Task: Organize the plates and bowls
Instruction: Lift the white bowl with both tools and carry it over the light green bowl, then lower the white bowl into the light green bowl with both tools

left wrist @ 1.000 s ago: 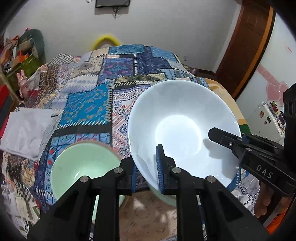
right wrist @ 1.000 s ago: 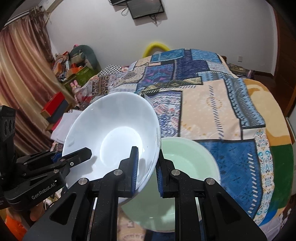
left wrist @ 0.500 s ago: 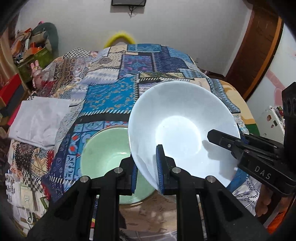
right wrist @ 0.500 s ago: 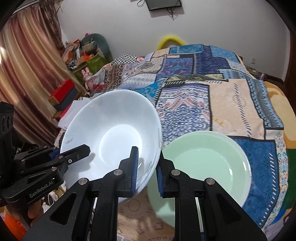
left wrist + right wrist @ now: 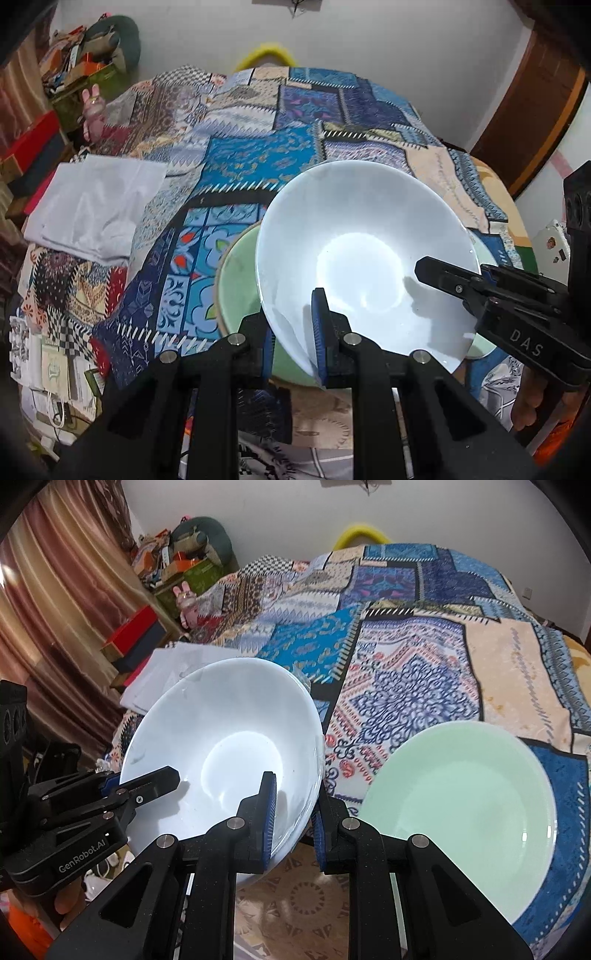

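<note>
A white bowl (image 5: 362,258) is held up between both grippers above the patchwork bedspread. My left gripper (image 5: 293,336) is shut on its near-left rim. My right gripper (image 5: 293,816) is shut on the opposite rim of the white bowl (image 5: 221,746). The right gripper also shows in the left wrist view (image 5: 491,291), and the left gripper shows in the right wrist view (image 5: 110,794). A pale green bowl (image 5: 236,280) lies on the bedspread, mostly hidden behind the white bowl in the left wrist view. In the right wrist view the pale green bowl (image 5: 465,805) lies clear to the right.
The patchwork bedspread (image 5: 406,664) covers the whole surface. A folded white cloth (image 5: 96,206) lies at its left edge. Boxes and clutter (image 5: 140,635) stand along the left by a curtain. A wooden door (image 5: 528,110) is at the right.
Both grippers have moved left with the white bowl. The green bowl has shifted right in both views and now sits behind the white bowl in the left wrist view.
</note>
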Motion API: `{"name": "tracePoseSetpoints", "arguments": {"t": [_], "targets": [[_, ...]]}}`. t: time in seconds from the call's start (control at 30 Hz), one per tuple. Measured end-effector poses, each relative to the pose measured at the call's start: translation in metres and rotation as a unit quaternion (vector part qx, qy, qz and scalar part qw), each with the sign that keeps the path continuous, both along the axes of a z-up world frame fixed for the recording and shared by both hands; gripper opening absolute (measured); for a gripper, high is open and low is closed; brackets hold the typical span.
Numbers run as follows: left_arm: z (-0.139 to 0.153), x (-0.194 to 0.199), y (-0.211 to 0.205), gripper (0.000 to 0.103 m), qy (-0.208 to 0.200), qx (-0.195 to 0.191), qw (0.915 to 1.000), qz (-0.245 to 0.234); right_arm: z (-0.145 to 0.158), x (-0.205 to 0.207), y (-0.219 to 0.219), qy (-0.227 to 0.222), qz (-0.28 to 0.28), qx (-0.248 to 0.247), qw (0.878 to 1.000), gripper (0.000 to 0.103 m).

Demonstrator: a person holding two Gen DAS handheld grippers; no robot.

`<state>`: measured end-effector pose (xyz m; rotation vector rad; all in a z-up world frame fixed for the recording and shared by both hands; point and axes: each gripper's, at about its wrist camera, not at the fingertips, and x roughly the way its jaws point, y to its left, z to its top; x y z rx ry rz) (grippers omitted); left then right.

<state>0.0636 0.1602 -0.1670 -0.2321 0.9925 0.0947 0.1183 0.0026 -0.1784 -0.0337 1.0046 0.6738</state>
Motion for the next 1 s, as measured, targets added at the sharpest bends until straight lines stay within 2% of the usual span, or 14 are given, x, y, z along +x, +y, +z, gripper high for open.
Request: {"name": "tracePoseSetpoints", "arguments": {"t": [0.27,0.5,0.67,1.0], "targets": [[-0.024,0.001,0.013,0.018,0.024,-0.004,0.9997,0.008,-0.013,0.003,0.01,0.016,0.006,-0.012,1.0,0.016],[-0.031,0.006,0.019,0.018,0.031,-0.007,0.9994,0.011,-0.018,0.008,0.014,0.021,0.008,-0.018,1.0,0.017],[-0.031,0.011,0.019,0.018,0.033,0.012,0.9993,0.01,-0.018,0.01,0.012,0.027,0.009,-0.022,0.999,0.02],[-0.03,0.014,0.023,0.018,0.039,0.007,0.9991,0.014,-0.011,0.007,0.014,-0.007,0.022,-0.049,0.999,0.021]]}}
